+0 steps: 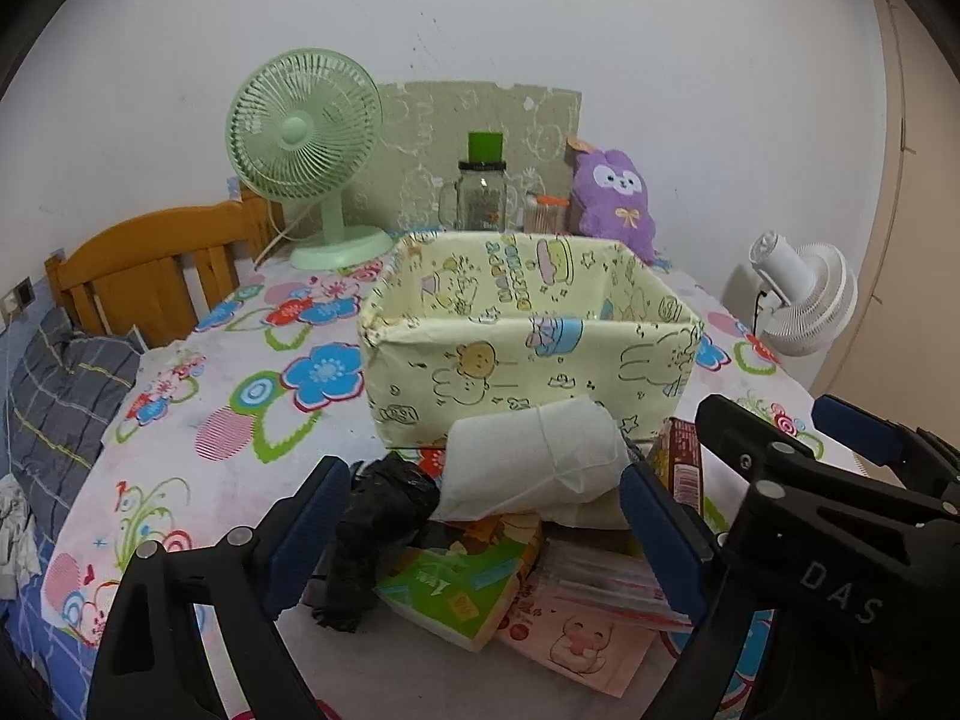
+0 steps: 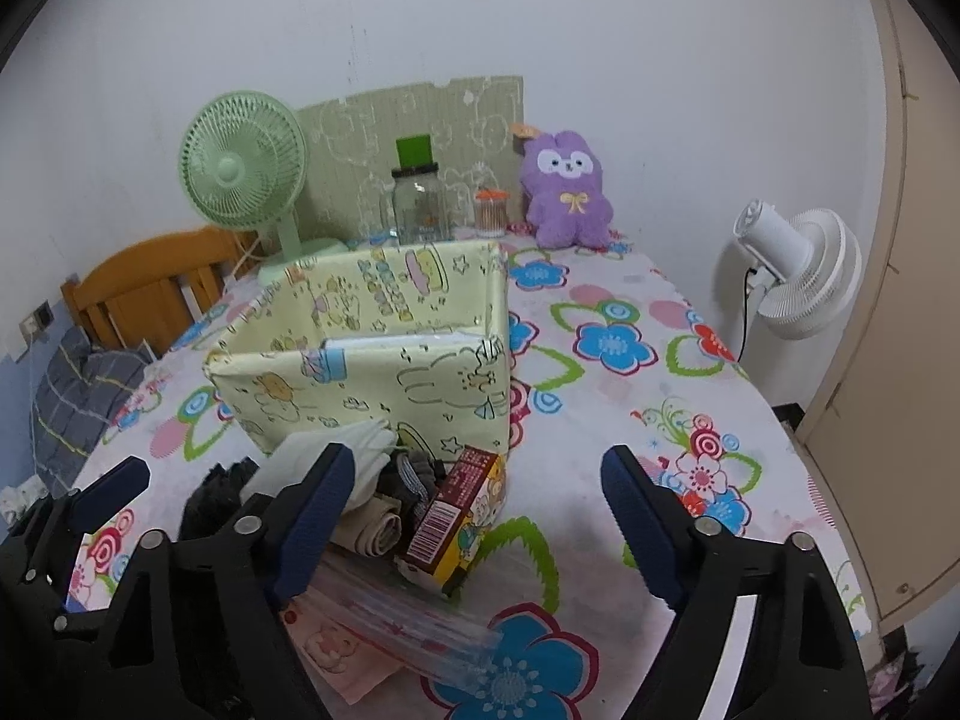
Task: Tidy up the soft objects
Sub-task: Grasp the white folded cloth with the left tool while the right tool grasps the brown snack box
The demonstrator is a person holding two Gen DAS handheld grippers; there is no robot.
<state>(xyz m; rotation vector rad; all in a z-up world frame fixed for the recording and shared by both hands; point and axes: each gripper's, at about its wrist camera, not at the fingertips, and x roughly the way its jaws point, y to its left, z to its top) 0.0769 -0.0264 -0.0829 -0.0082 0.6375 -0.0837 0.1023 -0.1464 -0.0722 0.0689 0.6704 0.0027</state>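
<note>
Hovering over a flowered tablecloth (image 2: 630,420), the left gripper (image 1: 474,516) has its blue-padded jaws spread wide with nothing gripped; a white folded cloth (image 1: 534,462) and a black crumpled cloth (image 1: 378,528) lie in the gap ahead of it, just in front of a yellow cartoon-print box (image 1: 528,354); the right gripper (image 2: 474,516) (seen beside the left one) also stands wide and holds nothing, a red snack carton (image 2: 456,516) lying between its pads; a purple plush toy (image 2: 567,189) sits against the far wall.

A green fan (image 1: 303,144) stands at ten o'clock, a glass jar (image 1: 480,195) at twelve, a white fan (image 1: 807,300) at two.
</note>
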